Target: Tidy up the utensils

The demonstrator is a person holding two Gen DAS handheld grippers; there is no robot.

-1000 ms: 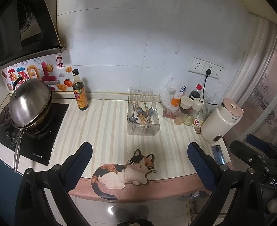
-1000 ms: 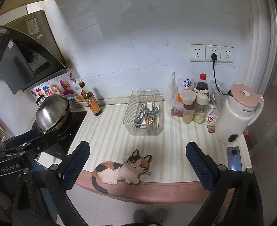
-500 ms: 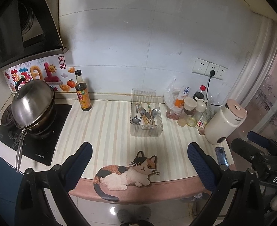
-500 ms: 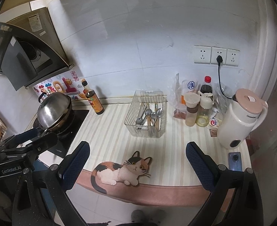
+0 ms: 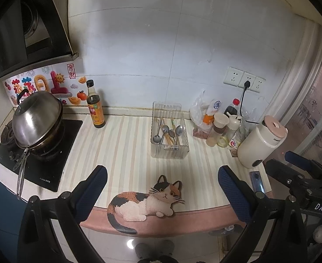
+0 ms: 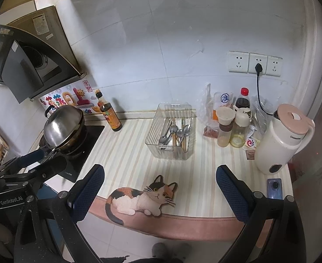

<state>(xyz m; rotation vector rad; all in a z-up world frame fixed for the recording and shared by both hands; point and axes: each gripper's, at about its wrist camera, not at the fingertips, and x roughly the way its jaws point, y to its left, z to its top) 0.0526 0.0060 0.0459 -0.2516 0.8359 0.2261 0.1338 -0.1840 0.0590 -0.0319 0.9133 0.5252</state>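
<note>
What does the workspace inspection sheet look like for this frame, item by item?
Surface: striped counter mat with a cat-shaped patch at the front edge.
Job's things: clear utensil bin holding spoons and chopsticks, mixed together.
Clutter: soy sauce bottle, condiment bottles, plastic bags, white kettle, phone.
Grippers: left tool open, empty, back from the counter's front edge; right tool likewise.
Cables: black cord plugged into the middle wall socket, running down behind the bottles.
Surroundings: lidded pan on the stove, range hood above, tiled wall.
</note>
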